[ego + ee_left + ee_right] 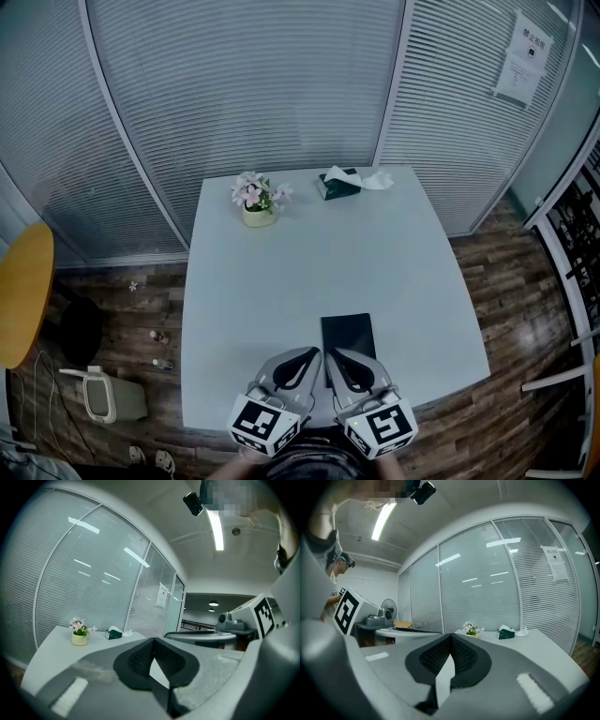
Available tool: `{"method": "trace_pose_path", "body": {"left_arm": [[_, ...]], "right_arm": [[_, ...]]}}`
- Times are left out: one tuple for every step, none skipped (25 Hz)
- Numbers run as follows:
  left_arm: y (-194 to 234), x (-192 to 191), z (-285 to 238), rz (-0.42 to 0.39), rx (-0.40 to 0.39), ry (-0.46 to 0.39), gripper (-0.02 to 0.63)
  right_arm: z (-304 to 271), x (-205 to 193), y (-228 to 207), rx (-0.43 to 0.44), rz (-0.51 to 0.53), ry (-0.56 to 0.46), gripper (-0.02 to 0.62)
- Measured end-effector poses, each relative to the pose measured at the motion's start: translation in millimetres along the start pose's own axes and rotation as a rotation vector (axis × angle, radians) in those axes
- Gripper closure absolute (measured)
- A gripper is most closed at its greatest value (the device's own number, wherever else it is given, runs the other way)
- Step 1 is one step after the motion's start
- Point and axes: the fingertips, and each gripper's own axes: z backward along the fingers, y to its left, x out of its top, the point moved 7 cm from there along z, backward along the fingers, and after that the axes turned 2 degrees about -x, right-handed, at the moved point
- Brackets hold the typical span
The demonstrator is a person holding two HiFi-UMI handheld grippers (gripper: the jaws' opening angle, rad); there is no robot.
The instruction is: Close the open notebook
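A dark notebook lies flat on the white table near its front edge, showing as a single dark rectangle with its cover down. Both grippers hover side by side just in front of it, over the table's near edge. My left gripper is shut, its fingertips meeting with nothing between them. My right gripper is also shut and empty, its tips almost at the notebook's near edge. Neither gripper view shows the notebook; the jaws hide it.
A small pot of pink flowers and a green tissue box stand at the table's far edge. Glass walls with blinds rise behind. A waste bin and a yellow round top are on the left, over the wooden floor.
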Motion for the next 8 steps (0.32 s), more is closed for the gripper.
{"method": "trace_pose_path", "body": {"left_arm": [[0.5,-0.1,0.1,0.0,0.0,0.0,0.601],[1.0,-0.1,0.3,0.001,0.001,0.0,0.601],[1.5,-0.2,0.7,0.002,0.002,0.0,0.601],[2.2,-0.1,1.3,0.003,0.004,0.0,0.601],[3.0,0.0,2.0,0.004,0.006,0.0,0.601],[3.7,0.2,2.9,0.004,0.007,-0.001,0.601],[4.4,0.3,3.7,0.005,0.008,-0.001,0.601],[5.0,0.5,4.5,0.005,0.009,-0.001,0.601]], "right_arm": [[-0.4,0.1,0.0,0.001,0.001,-0.001,0.594],[-0.7,0.0,0.0,0.003,0.001,-0.002,0.594],[-0.9,-0.1,0.1,0.003,0.0,-0.002,0.594],[-1.3,-0.2,0.4,0.003,0.0,-0.002,0.594],[-1.6,-0.2,0.9,0.003,0.0,-0.001,0.594],[-1.9,-0.3,1.6,0.003,-0.001,0.0,0.594],[-2.2,-0.5,2.3,0.003,-0.001,0.001,0.594],[-2.5,-0.6,3.0,0.003,-0.002,0.002,0.594]]}}
